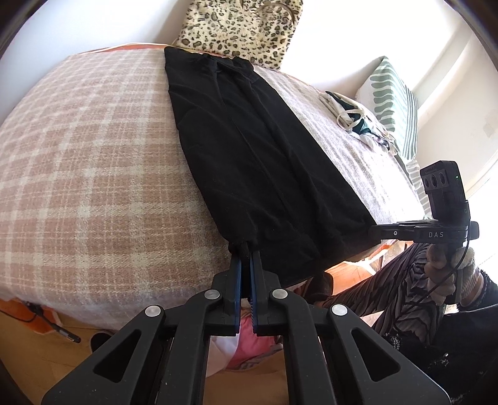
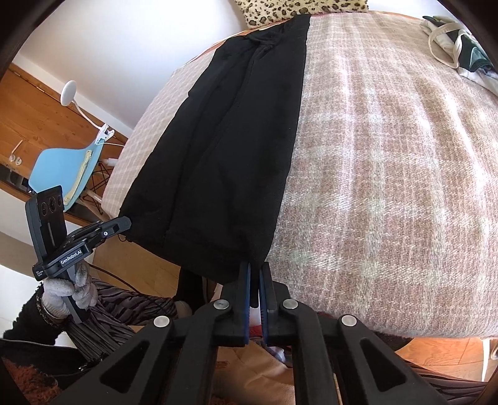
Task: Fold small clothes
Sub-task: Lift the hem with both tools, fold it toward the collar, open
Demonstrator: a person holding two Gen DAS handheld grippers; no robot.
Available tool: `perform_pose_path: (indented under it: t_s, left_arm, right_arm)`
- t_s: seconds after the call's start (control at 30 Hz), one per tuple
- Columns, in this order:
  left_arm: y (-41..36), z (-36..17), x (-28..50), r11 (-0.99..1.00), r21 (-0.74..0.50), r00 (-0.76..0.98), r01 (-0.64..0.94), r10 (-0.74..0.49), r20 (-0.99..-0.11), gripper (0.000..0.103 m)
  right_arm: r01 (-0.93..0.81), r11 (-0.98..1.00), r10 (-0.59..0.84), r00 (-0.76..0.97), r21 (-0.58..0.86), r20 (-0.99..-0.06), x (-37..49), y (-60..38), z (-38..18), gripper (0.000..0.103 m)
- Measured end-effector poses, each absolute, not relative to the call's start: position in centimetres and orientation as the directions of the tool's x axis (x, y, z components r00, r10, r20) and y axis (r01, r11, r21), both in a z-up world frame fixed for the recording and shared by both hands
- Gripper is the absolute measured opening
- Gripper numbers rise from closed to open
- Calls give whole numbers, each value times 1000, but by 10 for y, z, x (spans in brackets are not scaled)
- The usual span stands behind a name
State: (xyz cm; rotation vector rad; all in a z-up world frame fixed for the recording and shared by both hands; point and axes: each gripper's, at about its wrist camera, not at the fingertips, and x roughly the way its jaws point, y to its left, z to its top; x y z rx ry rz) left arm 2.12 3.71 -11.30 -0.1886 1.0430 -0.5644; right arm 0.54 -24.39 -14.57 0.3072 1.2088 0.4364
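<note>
While clamped, both claws, black garment hem

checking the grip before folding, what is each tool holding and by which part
Both hold the long black fabric garment: left tool pinches one near-hem corner, right tool the other.

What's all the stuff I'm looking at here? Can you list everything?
black garment: one, black, lying lengthwise on the bed, near corners pinched by both grippers
plaid blanket: one, pink and cream, covering the bed
leopard-print cushion: one, tan and black, at the far end
striped pillow: one, green and white, by the window
small clothes pile: one, white and dark green, beside that pillow
blue chair: one, light blue, left of the bed
left gripper: one, black, shut on garment corner
right gripper: one, black, shut on other corner
gloved hand: grey glove, holding the left gripper
</note>
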Motion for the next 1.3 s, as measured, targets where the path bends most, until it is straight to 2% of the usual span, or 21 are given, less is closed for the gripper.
perform_pose_path:
  t_s: [0.3, 0.57, 0.93, 1.3]
  left_arm:
    - [37, -93, 32, 831, -421, 408, 364, -548, -730, 3]
    - [35, -74, 56, 835, -406, 454, 371, -545, -706, 3]
    - [34, -66, 109, 847, -412, 523, 334, -531, -667, 3]
    - [38, -86, 158, 866, -414, 518, 279, -499, -695, 3]
  right_arm:
    - [-101, 787, 605, 320, 609, -729, 17, -263, -138, 3]
    - [-147, 773, 619, 386, 617, -684, 41, -267, -115, 3]
    - [-159, 791, 592, 440, 591, -675, 98, -260, -98, 3]
    - [-97, 807, 559, 446, 583, -699, 158, -266, -110, 3]
